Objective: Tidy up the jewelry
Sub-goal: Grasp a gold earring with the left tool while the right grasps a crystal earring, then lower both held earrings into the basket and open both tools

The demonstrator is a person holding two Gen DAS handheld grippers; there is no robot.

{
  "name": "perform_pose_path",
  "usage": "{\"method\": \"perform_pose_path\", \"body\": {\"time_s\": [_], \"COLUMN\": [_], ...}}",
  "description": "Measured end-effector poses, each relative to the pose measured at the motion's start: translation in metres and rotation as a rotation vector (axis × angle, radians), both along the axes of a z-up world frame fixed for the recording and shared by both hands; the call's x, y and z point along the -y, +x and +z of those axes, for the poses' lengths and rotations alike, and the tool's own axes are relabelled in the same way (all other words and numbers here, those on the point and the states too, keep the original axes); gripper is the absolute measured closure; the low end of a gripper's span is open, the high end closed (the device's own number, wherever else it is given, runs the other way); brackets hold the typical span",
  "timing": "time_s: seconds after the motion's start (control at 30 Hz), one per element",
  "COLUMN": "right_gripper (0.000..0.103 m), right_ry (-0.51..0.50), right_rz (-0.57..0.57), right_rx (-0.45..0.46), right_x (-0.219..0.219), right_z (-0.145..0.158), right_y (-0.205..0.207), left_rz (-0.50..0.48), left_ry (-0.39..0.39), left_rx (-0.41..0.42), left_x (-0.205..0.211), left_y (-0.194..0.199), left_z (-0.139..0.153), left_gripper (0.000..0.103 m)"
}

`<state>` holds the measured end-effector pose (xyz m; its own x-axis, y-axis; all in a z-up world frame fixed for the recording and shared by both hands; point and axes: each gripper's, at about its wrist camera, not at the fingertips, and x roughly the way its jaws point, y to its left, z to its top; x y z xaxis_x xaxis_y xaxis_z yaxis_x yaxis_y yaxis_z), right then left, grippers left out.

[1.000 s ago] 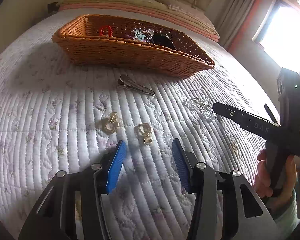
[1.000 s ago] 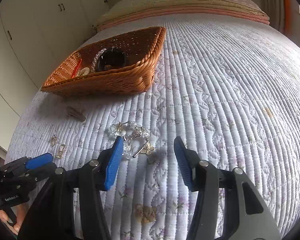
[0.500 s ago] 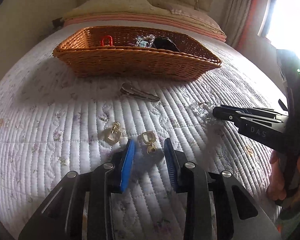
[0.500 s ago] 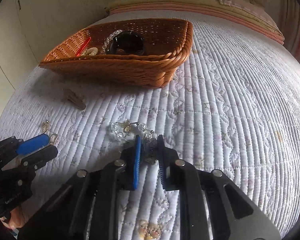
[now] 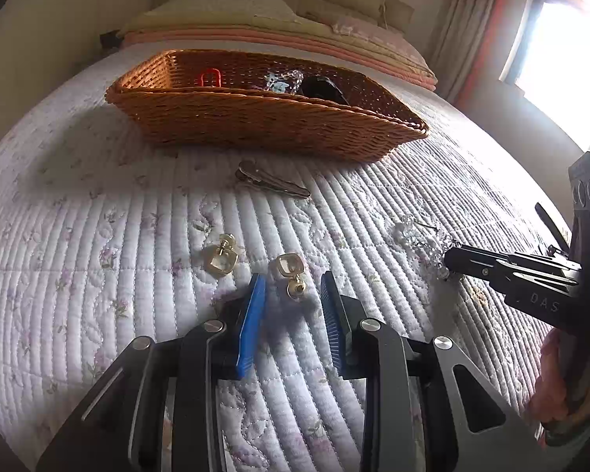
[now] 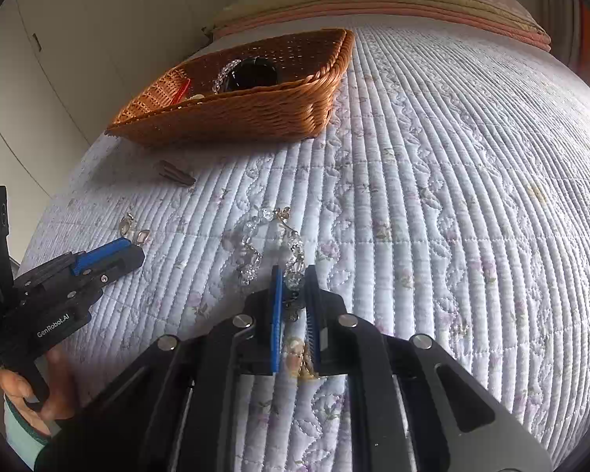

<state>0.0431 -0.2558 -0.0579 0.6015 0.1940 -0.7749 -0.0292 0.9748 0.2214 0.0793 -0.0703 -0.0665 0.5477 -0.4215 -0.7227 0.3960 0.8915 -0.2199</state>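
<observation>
A wicker basket [image 5: 263, 126] sits on the quilted bed and shows in the right wrist view too [image 6: 247, 118]. It holds a red clip [image 5: 209, 77], a clear bead piece [image 5: 283, 78] and a black item [image 5: 321, 88]. My left gripper [image 5: 293, 289] is open, low over the quilt, its jaws either side of a gold earring [image 5: 289, 273]. A second gold earring [image 5: 221, 259] lies just left. My right gripper [image 6: 293, 279] is shut on a crystal bead bracelet [image 6: 271, 244] that rests on the quilt. The bracelet also shows in the left wrist view [image 5: 424, 242].
A brown hair clip [image 5: 269, 183] lies on the quilt in front of the basket. Pillows [image 5: 279, 19] are stacked at the head of the bed. A window [image 5: 562, 59] is at the right. White cupboards [image 6: 59, 59] stand to the left.
My right gripper closed from wide open onto the crystal bracelet. My left gripper dropped lower and forward, its jaws narrowing around the right gold earring.
</observation>
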Motion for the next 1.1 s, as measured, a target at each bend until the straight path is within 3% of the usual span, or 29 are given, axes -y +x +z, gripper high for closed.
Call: {"method": "perform_pose_path", "body": {"time_s": [0.07, 0.13, 0.17, 0.3, 0.4, 0.5, 0.53, 0.77, 1.1], "right_gripper": [0.087, 0.074, 0.073, 0.073, 0.074, 0.088, 0.090, 0.091, 0.091], "right_ry": [-0.019, -0.028, -0.037, -0.024, -0.077, -0.116, -0.112, 0.041, 0.075], "right_rz": [0.002, -0.004, -0.010, -0.025, -0.008, 0.021, 0.027, 0.048, 0.050], "right_rx": [0.003, 0.014, 0.017, 0.006, 0.000, 0.016, 0.019, 0.035, 0.095], "right_x": [0.000, 0.002, 0.003, 0.008, -0.001, -0.012, -0.013, 0.001, 0.001], "right_z": [0.002, 0.004, 0.004, 0.001, -0.002, 0.000, 0.000, 0.013, 0.056], "right_y": [0.000, 0.000, 0.001, 0.013, 0.016, 0.014, 0.014, 0.006, -0.005], "left_rz": [-0.004, -0.007, -0.009, -0.012, -0.012, 0.007, 0.001, -0.002, -0.033], "left_ry": [0.000, 0.002, 0.005, 0.036, 0.068, 0.095, 0.085, 0.051, -0.039], "left_rx": [0.000, 0.001, 0.002, 0.011, 0.024, 0.039, 0.039, 0.065, 0.138], "left_x": [0.000, 0.001, 0.002, 0.007, 0.013, 0.014, 0.013, 0.008, -0.007], "left_y": [0.000, 0.000, 0.000, 0.000, -0.001, -0.001, -0.002, -0.008, -0.018], "left_z": [0.000, 0.000, -0.001, -0.001, -0.001, -0.001, -0.001, 0.006, 0.049], "left_gripper": [0.073, 0.072, 0.072, 0.071, 0.070, 0.090, 0.095, 0.095, 0.095]}}
